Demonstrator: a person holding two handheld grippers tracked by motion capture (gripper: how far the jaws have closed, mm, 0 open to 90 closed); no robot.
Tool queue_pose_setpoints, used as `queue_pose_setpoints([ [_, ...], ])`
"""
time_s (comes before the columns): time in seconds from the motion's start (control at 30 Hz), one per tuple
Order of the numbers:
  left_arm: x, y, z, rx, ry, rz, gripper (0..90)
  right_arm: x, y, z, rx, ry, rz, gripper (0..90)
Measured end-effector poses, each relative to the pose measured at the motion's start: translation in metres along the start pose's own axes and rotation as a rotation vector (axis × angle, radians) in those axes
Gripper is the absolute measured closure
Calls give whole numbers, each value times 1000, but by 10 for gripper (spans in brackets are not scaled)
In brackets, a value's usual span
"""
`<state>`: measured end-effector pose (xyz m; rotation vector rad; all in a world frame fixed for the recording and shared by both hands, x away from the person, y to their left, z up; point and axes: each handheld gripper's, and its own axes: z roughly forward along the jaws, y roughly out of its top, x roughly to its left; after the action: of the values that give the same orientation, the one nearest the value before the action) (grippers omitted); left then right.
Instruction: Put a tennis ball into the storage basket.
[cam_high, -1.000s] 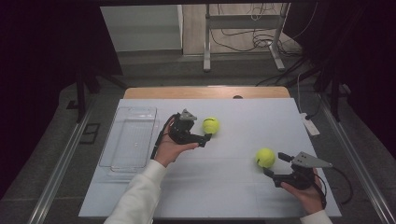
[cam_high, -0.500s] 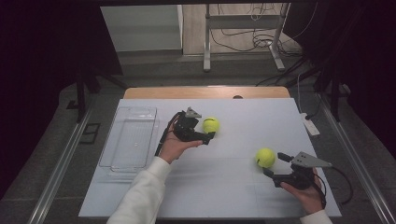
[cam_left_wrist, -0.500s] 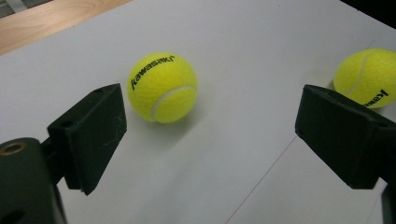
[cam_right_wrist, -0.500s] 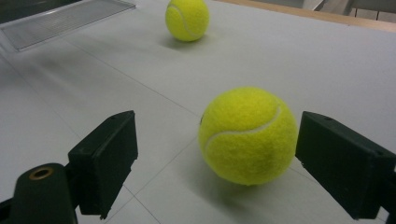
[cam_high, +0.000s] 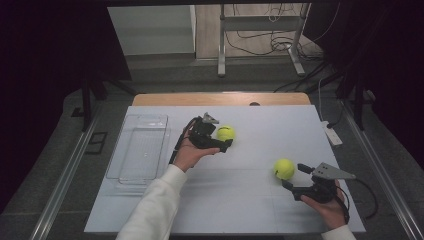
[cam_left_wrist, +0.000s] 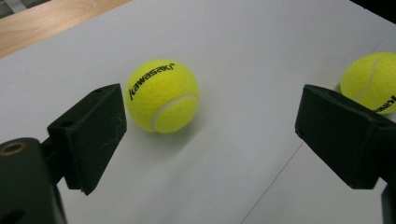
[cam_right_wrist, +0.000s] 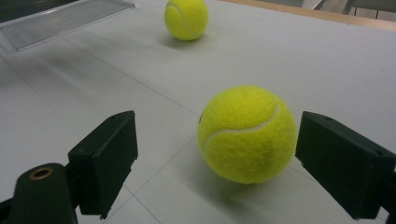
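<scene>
2 grippers, left (cam_high: 226, 141) and right (cam_high: 292, 176), fingers spread, each facing a tennis ball (cam_high: 225, 133).

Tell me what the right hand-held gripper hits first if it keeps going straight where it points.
Most likely the nearer tennis ball: it sits on the table between the open jaws of the right hand-held gripper, slightly right of centre, not yet touched.

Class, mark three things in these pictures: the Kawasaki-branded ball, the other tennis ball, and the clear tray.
Kawasaki ball (cam_left_wrist: 161, 95), left gripper view, on its felt below the lettering.
Other tennis ball (cam_right_wrist: 247, 133), right gripper view, on its front face.
Clear tray (cam_high: 162, 145), high view, on its right rim.
</scene>
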<state>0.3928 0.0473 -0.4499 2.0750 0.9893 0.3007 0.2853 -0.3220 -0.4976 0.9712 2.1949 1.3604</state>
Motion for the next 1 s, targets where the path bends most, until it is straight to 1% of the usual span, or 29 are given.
queue_pose_setpoints([
  [0.17,0,4,5,6,3,2,99,0,0,0,3,-2,-1,136],
  [0.5,0,9,15,33,12,4,95,0,0,-1,-2,0,1,136],
  [0.73,5,11,20,47,20,-2,93,-1,0,-1,-3,0,2,136],
  [0.83,6,11,26,54,20,-10,92,-1,0,0,-3,1,2,136],
  [1.0,8,10,34,74,25,-12,90,0,0,0,-2,2,1,136],
])
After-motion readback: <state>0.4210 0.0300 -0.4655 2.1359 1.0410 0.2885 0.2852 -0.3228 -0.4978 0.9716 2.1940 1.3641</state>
